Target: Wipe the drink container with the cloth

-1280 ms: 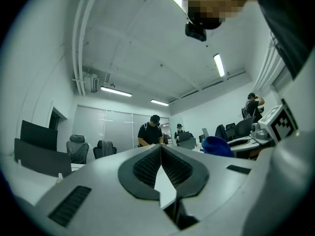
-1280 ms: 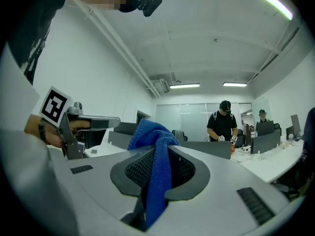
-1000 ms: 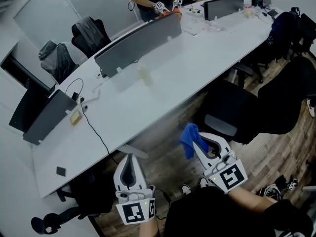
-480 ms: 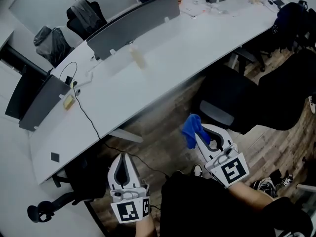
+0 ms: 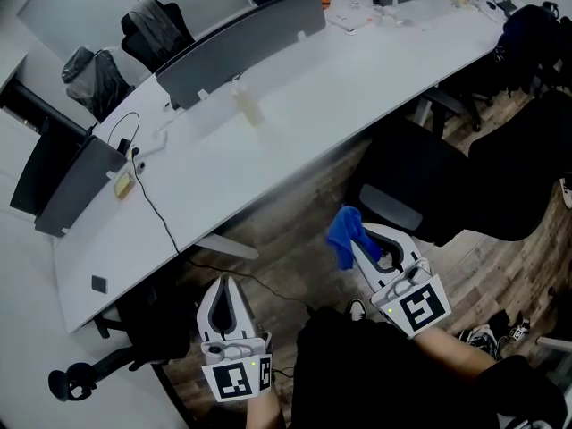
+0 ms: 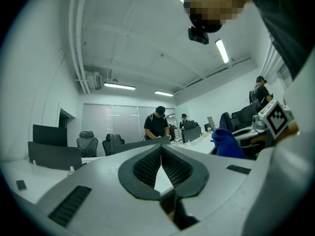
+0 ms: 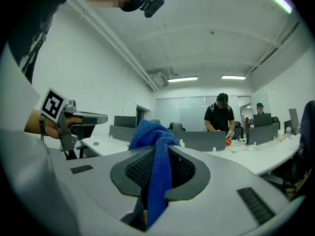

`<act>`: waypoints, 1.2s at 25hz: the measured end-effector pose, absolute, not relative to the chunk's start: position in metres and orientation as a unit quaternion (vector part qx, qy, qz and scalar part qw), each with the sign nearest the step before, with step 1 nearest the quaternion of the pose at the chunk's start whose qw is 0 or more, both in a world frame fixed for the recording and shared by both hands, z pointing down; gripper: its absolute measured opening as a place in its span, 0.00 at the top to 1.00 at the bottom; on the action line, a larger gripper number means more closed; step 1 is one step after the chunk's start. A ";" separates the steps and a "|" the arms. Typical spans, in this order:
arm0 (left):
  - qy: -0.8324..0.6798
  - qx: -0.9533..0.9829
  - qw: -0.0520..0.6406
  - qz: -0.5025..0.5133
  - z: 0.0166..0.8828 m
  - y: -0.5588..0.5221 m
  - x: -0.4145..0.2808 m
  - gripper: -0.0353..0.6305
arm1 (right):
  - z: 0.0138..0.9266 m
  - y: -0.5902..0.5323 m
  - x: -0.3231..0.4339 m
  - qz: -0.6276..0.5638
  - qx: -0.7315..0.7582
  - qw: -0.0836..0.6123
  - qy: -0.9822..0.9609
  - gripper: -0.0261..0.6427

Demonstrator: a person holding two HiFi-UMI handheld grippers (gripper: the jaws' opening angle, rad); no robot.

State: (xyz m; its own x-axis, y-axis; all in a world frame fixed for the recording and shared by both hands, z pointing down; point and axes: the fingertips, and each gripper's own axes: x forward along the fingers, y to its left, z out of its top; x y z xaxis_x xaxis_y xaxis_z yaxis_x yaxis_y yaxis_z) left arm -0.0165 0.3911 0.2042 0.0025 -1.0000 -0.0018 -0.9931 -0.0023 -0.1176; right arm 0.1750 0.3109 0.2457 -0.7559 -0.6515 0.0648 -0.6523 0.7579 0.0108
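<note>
Grey-padded left gripper (image 5: 225,284) is closed tight and empty. A pale bottle (image 5: 248,105), probably the drink container, stands untouched on the white desk (image 5: 349,83), well ahead. Right gripper (image 5: 360,247) is clamped on the blue cloth (image 5: 342,236). Wiping not started; approach and wipe left.

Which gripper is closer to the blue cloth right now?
Right. The right gripper is shut on the blue cloth; the left gripper, shut and empty, sits apart to the cloth's left.

The cloth (image 5: 342,235) is bright blue. The left claw (image 5: 225,281) and right claw (image 5: 357,244) are pale grey with black pads (image 6: 147,166), their marker cubes (image 5: 237,381) black-and-white. The surface (image 5: 304,132) is white; the floor (image 5: 284,239) brown wood-grain.
</note>
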 end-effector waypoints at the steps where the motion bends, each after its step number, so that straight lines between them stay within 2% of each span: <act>1: 0.703 -0.709 0.043 -0.041 0.204 0.390 -0.015 0.94 | 0.247 0.310 0.176 0.009 0.347 0.033 -0.937 0.89; 30: 0.701 -0.711 0.042 -0.039 0.219 0.370 -0.020 0.94 | 0.259 0.291 0.167 0.004 0.336 0.038 -0.941 0.89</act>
